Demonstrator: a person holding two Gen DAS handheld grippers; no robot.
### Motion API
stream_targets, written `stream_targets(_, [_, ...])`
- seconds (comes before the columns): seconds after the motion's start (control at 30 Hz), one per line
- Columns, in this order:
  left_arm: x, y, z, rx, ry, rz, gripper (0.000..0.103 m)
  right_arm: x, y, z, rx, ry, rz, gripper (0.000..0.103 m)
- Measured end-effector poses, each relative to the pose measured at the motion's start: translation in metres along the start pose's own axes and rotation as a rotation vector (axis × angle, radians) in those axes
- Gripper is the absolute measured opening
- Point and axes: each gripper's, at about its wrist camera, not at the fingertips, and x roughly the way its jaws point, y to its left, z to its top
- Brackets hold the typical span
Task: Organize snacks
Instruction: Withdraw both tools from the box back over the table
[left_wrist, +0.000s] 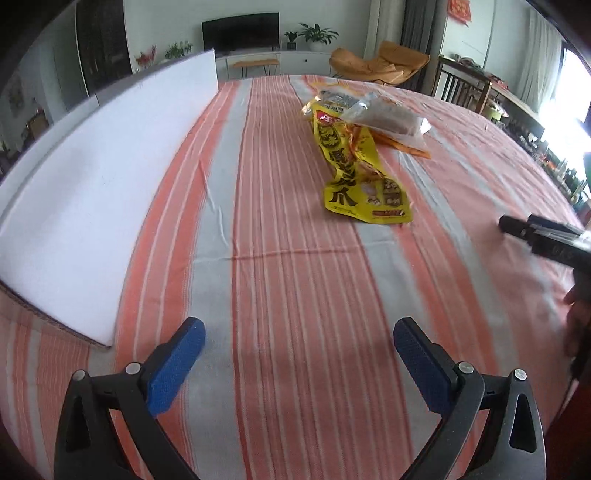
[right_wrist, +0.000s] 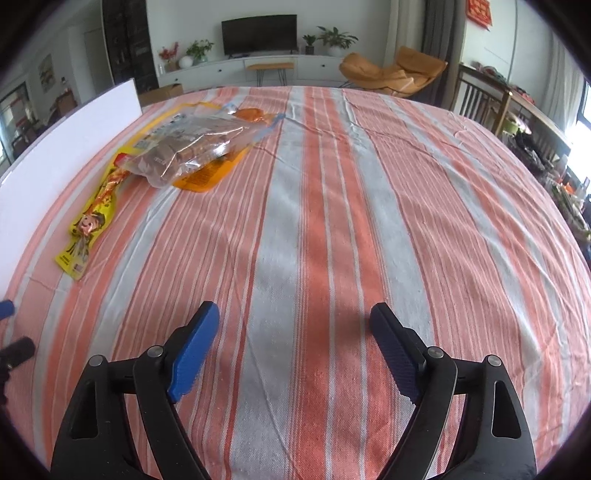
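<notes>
- Left gripper (left_wrist: 295, 354): jaws wide, nothing btwn the blue pads, low over bare striped cloth (left_wrist: 280, 258) at the near edge.
- Right gripper (right_wrist: 295, 343): also spread wide, empty, over the near-middle of the cloth; nothing w/in reach of its pads.
- Its black body also shows at the far-right edge of the left view, well apart from the snacks.
- Snacks are all in one loose heap, far-left of the right gripper and ahead of the left one: long yellow packet (left_wrist: 364, 177) stretching toward the near side, clear bag of brown pieces (right_wrist: 192, 147) lying across its far end, orange packet (right_wrist: 210, 170) underneath that.
- Maybe a 4th pack at the far end of the heap; too overlapped to tell.
- White board (left_wrist: 92, 184) lies along the left edge, nothing on it. Might be the sorting spot, but that's a guess.
- Progress: looks like the start. Nothing gripped, nothing separated or lined up; packs still overlap.
- Left to do: pretty much everything — reach the heap, pull packs apart, place each one.
</notes>
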Motion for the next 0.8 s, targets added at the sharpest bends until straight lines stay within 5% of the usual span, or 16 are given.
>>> stream_targets(0.8, [0.0010,0.0008,-0.0006,0.002,-0.034,0.022,0.103,0.0002,-0.0008,-0.0004,0.000,-0.001,0.000,0.086])
